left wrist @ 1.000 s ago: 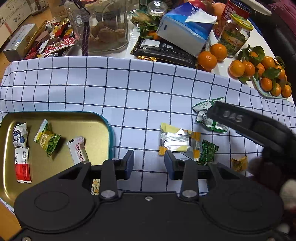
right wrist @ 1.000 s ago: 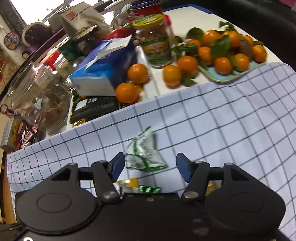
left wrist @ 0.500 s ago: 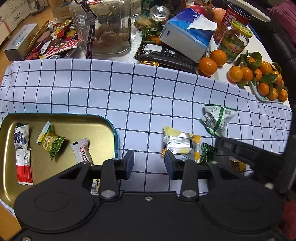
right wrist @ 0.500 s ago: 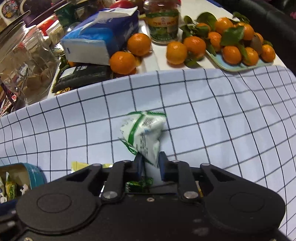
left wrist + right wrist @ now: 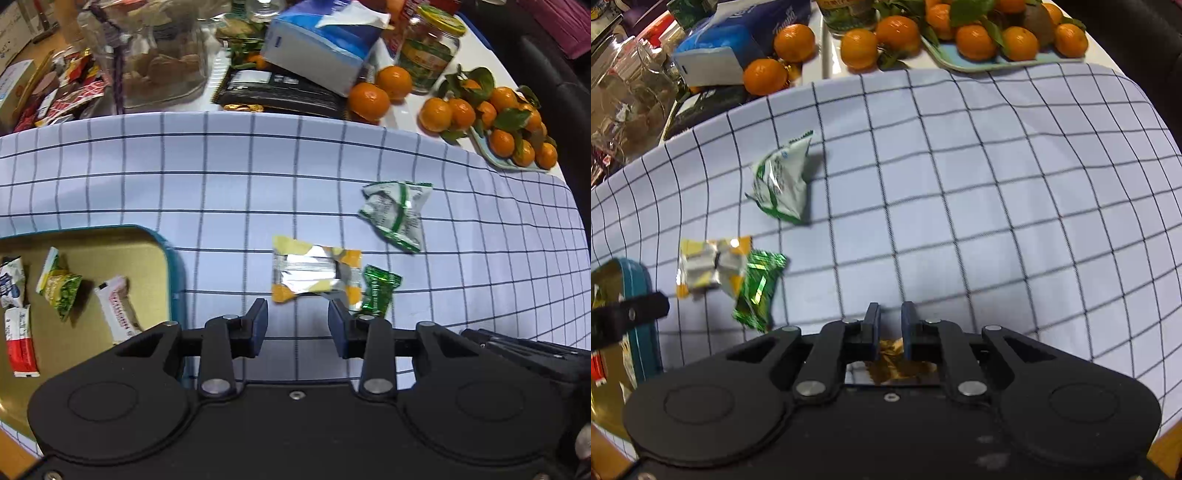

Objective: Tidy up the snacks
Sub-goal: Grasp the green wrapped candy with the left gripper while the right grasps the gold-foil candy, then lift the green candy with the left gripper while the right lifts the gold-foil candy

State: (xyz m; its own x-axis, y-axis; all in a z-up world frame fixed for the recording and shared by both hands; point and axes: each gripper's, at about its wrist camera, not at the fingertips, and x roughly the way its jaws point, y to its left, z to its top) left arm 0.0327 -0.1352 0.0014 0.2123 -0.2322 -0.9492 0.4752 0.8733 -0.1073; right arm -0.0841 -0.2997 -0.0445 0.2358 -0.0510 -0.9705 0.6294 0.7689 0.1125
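Note:
A gold tray with a teal rim (image 5: 155, 243) sits at the left and holds several small snack packets. On the checked cloth lie a yellow-and-silver packet (image 5: 314, 267), a green foil candy (image 5: 378, 291) beside it, and a white-and-green packet (image 5: 397, 214) farther right. My left gripper (image 5: 297, 325) is open, just short of the yellow-and-silver packet. My right gripper (image 5: 889, 321) has its jaws nearly together with nothing between the tips. A gold-wrapped candy (image 5: 892, 363) lies under it, behind the fingers. The white-and-green packet (image 5: 781, 182) lies loose on the cloth ahead left.
Behind the cloth stand a tissue box (image 5: 317, 40), a glass jar (image 5: 155, 55), a dark packet (image 5: 280, 92), loose tangerines (image 5: 369, 99), a green-lidded jar (image 5: 430, 55) and a plate of tangerines (image 5: 997, 33).
My right gripper let go of the white-and-green packet, which now lies on the cloth. The gripper drew back toward the near right, over the gold candy. My left gripper moved closer to the yellow-and-silver packet.

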